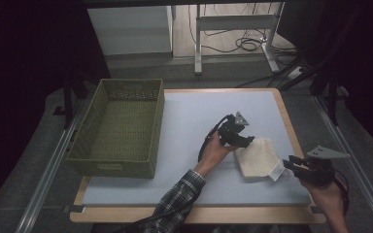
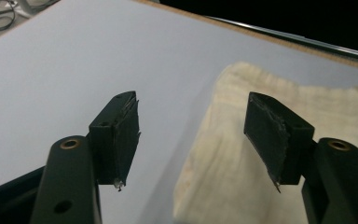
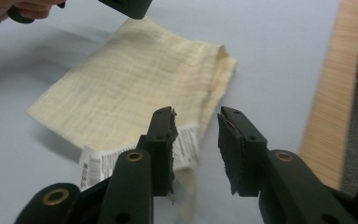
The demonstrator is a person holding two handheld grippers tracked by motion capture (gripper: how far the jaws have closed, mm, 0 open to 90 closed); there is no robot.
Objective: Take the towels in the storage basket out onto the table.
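Lying flat on the right part of the pale mat [image 1: 189, 121], the folded cream cloth [image 1: 258, 157] runs its long axis, as far as I can judge, diagonally, white label [image 1: 276, 171] end toward me. My left gripper [image 1: 240, 137] hangs spread over its far-left edge; my right gripper [image 1: 291, 162] gapes at the label, gripping nothing.

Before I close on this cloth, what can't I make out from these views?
- Print on the white label: right gripper view, too small and blurred.
- Near part of the cloth: right gripper view, behind the right gripper.
- Cloth's far right end: left gripper view, cut off by the edge.
- Green basket near inside wall: high view, hidden by its rim.
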